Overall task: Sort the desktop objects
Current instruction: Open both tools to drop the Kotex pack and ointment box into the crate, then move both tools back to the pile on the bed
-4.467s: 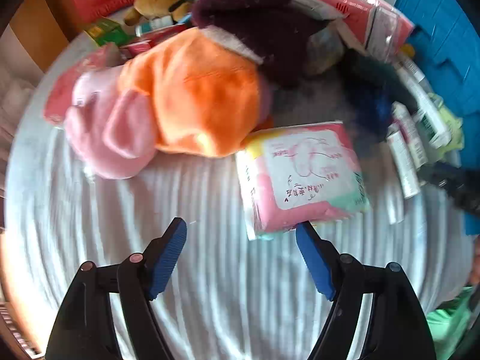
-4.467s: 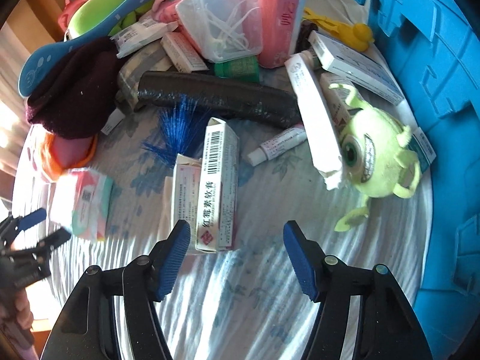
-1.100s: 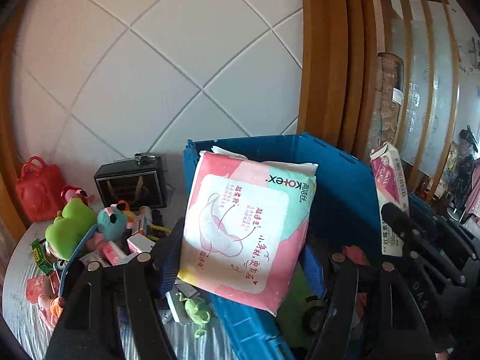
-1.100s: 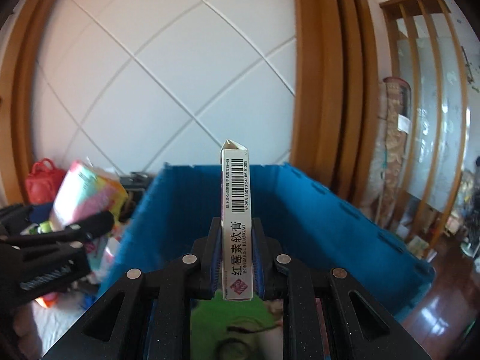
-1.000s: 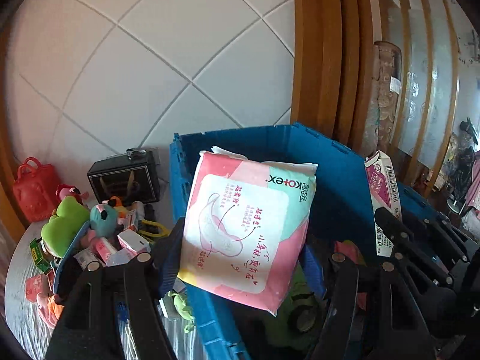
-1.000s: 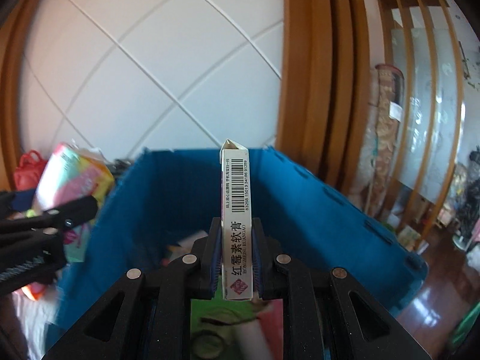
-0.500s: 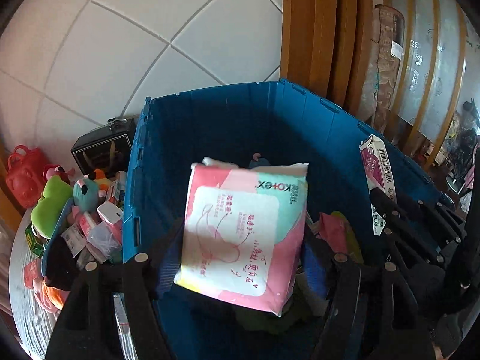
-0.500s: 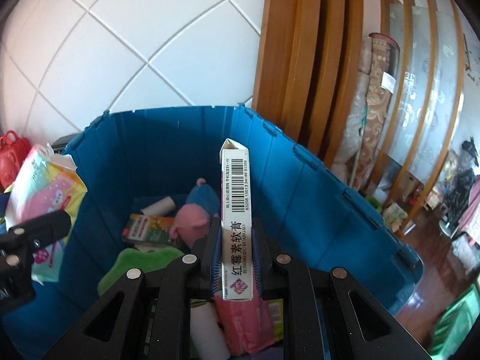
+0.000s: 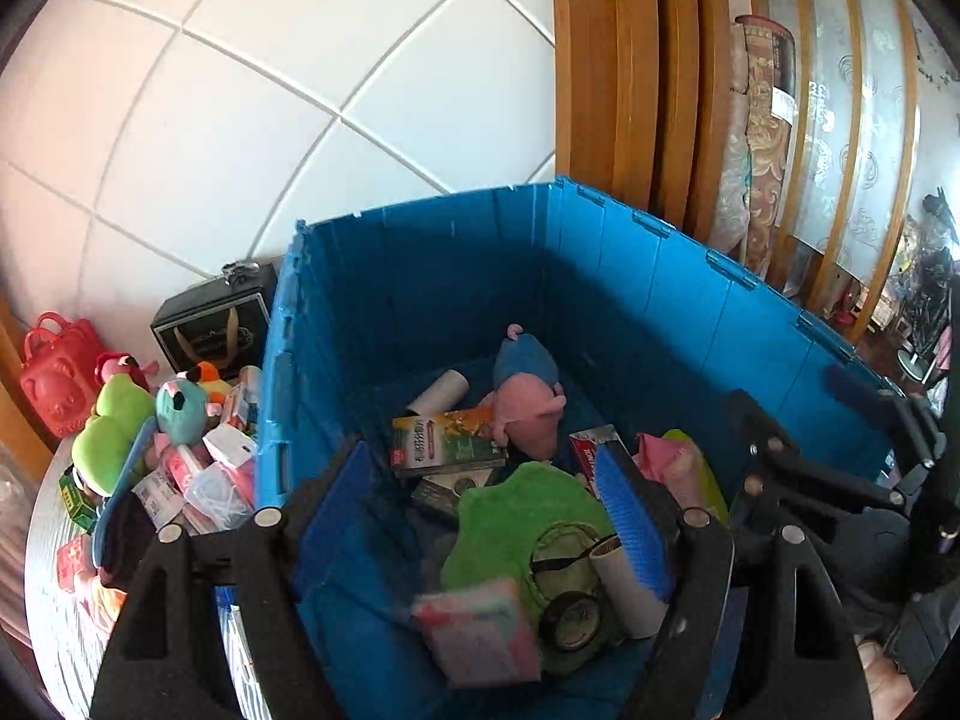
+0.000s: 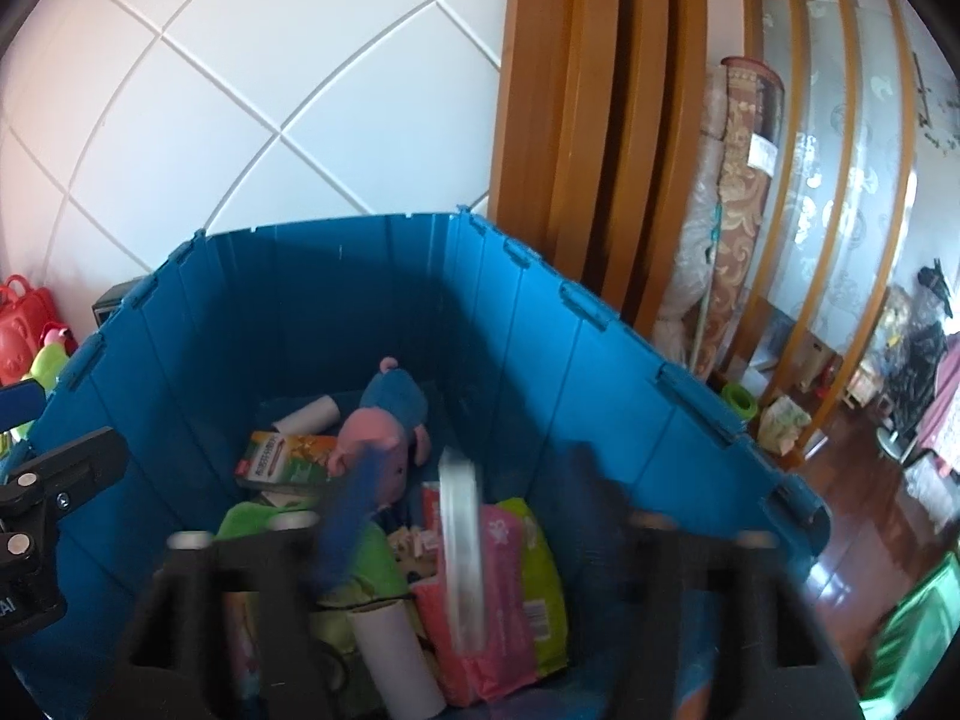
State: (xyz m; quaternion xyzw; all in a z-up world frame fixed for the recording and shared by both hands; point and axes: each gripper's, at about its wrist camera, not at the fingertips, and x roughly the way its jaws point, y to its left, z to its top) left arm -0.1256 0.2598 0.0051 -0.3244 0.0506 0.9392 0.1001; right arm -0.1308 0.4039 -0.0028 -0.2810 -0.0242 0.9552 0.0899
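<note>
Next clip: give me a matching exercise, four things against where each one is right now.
Things:
1. pink pack
2. red bag
3. green box
4. rolled rug

Places:
A. leaning on the wooden frame outside the bin
B. blurred, below the open left claw
C. left of the bin, by the wall
D. flat in the bin beside the pink plush

Pairs: 1-B, 2-C, 3-D, 4-A

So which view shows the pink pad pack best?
The left wrist view: the pink pad pack, blurred, lies whole in the blue crate between the open left gripper fingers. In the right wrist view I cannot pick it out.
</note>
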